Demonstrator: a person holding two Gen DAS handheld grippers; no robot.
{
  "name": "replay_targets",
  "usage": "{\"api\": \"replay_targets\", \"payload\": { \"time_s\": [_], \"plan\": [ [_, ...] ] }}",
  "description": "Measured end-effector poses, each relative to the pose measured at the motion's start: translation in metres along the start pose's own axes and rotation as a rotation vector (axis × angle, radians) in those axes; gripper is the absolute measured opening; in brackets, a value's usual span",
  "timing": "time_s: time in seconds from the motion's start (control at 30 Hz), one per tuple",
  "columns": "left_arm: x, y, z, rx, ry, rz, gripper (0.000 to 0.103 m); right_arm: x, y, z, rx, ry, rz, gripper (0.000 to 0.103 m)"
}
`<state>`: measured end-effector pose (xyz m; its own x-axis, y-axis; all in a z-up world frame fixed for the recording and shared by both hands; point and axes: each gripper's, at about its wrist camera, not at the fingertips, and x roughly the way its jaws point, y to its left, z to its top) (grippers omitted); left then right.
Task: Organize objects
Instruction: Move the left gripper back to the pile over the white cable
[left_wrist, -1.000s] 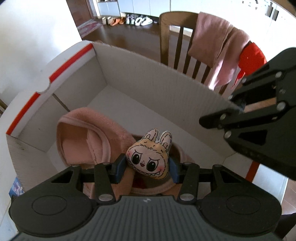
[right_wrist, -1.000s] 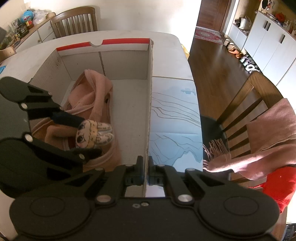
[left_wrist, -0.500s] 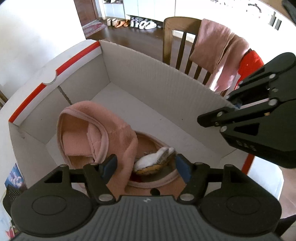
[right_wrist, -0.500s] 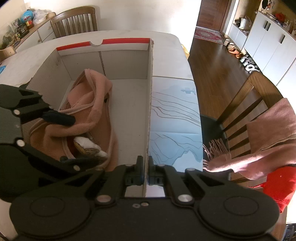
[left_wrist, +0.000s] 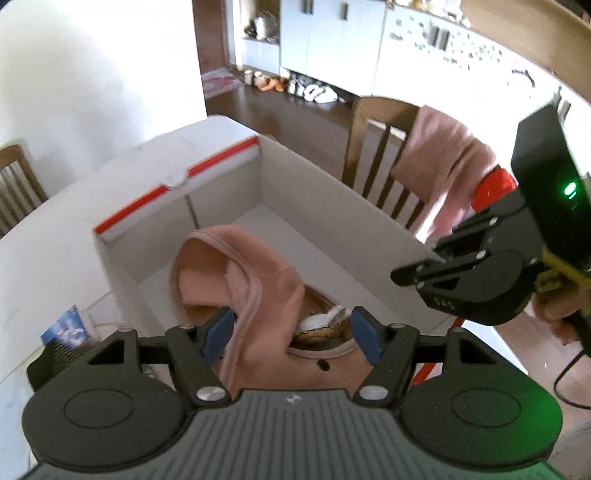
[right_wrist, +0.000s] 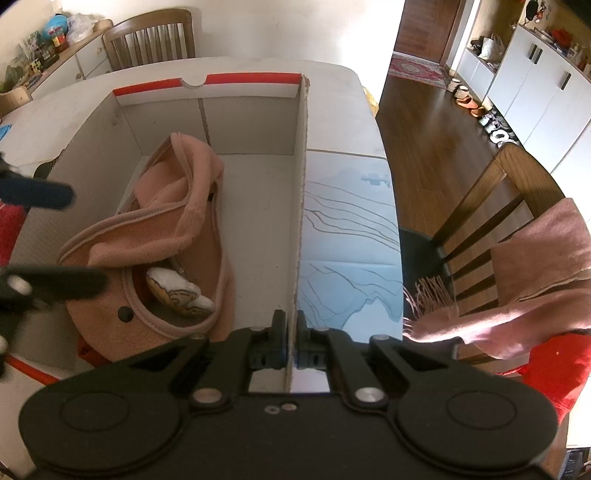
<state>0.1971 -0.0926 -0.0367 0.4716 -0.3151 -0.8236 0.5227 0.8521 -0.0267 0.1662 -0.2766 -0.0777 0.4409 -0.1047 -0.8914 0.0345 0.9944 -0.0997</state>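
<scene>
Cardboard box (right_wrist: 251, 122) with pink garment (right_wrist: 166, 229) and plush toy (right_wrist: 177, 291); left tongs (left_wrist: 291, 332) agape, right tongs (right_wrist: 291, 339) pinching its wall.

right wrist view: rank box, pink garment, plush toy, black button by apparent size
1. box
2. pink garment, lying inside the box
3. plush toy, tucked in the garment
4. black button on the garment

All lie close together, so the order holds.
</scene>
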Motion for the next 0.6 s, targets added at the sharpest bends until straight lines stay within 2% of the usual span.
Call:
{"api": "replay_targets", "payload": {
  "time_s": [0.13,0.37,0.6],
  "plan": [
    [-0.023,0.014,-0.007,-0.052,-0.039,0.001,0.080,0.000,0.000,0.000,-0.001,0.002,-0.002,0.003],
    [-0.052,0.043,-0.029,-0.147,-0.072,0.037,0.081,0.000,0.001,0.000,-0.005,0.010,-0.003,0.003],
    [-0.084,0.084,-0.064,-0.266,-0.091,0.115,0.082,0.001,0.002,0.001,-0.007,0.020,-0.006,0.003]
  ]
}}
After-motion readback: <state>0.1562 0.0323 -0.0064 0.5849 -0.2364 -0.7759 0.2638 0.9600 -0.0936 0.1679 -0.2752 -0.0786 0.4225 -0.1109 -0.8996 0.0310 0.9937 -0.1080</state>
